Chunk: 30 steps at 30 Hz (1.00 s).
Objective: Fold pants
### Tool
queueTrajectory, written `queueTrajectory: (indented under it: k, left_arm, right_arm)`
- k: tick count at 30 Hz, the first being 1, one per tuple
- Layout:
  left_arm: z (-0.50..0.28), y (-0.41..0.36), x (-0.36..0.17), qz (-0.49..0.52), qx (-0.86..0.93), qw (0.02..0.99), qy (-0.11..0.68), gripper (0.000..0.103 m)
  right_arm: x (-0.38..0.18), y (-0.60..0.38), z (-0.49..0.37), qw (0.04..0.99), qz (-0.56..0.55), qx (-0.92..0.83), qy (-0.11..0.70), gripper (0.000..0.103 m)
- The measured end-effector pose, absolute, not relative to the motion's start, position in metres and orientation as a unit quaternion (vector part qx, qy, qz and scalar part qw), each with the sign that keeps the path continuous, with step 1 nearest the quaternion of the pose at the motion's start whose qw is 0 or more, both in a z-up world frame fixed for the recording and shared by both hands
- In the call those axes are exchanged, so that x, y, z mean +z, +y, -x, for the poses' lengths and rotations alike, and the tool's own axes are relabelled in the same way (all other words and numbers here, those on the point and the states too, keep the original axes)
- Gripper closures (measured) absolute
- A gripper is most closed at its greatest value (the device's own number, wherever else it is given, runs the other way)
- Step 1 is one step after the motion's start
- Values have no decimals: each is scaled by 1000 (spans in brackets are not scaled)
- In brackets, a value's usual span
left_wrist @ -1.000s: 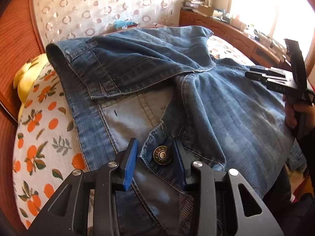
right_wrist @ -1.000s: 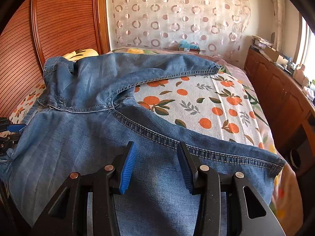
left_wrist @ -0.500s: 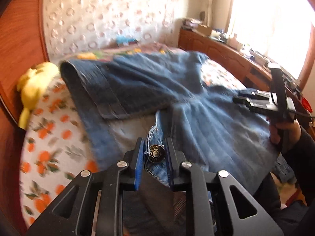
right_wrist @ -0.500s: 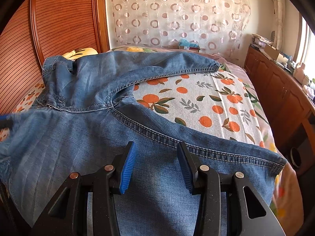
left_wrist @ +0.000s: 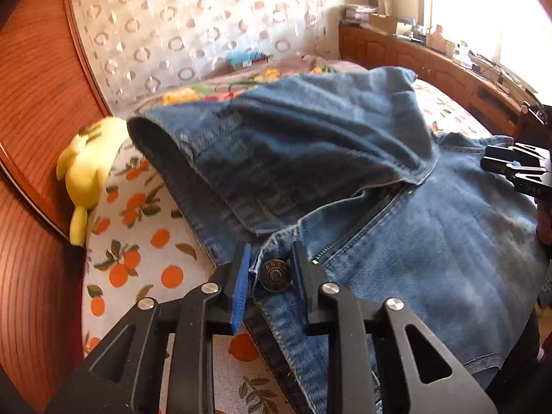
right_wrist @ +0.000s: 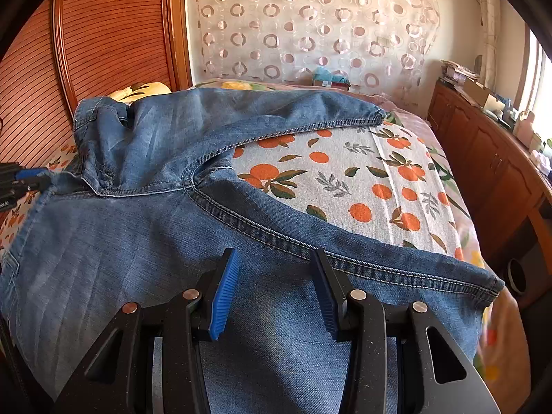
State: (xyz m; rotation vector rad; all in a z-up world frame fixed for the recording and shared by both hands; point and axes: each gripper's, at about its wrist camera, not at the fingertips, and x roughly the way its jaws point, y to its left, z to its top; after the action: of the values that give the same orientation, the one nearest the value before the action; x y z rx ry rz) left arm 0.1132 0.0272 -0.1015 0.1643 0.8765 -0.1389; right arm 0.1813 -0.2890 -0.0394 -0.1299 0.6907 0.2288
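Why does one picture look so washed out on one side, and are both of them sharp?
Left wrist view: the window is overexposed to white glare at upper right, and the yellow plush toy and jeans are slightly motion-blurred. Right wrist view: evenly lit and sharp, though the fisheye bends the wooden headboard.

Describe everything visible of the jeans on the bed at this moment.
The jeans are faded blue denim with tan stitching, lying on the orange-print bedsheet. The legs fork apart, one toward the far curtain, one toward the camera's right. The waist is flipped over itself in a fold. A metal waist button sits between the left hand-held gripper's blue pads, whose jaws have just been opening; whether they press the waistband cannot be told. The right hand-held gripper stands open over the near leg.
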Motion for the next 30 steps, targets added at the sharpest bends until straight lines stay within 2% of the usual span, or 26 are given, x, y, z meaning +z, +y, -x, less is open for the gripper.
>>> queueTrajectory:
  k: [3,7,18,24,28,30]
  left_arm:
    - [-112,40,-104,-60,-53,900,428,66]
    - [-113,58,-102,-19,-55,902,428,64]
    - [-146,53,-99,31,-89,901,423,64]
    - [-162,40,-115,15,-75,888,453,64]
    - [-155,36,-119,9,-62,894,444,64]
    - [-152,35,-120,10,-61,897,437,69]
  right_arm:
    - [-39,-289,-181,933,63,112,338,58]
    - [-39,-289,-181,933,64,111,338,58]
    - [-40,-288,-181,932,68,109,339,58]
    - [-40,-288,-181,932,68,109,339,58]
    - [-40,-288,-181,933,66,109,338,58]
    - [-40,-288,-181,932,66,109,338,58]
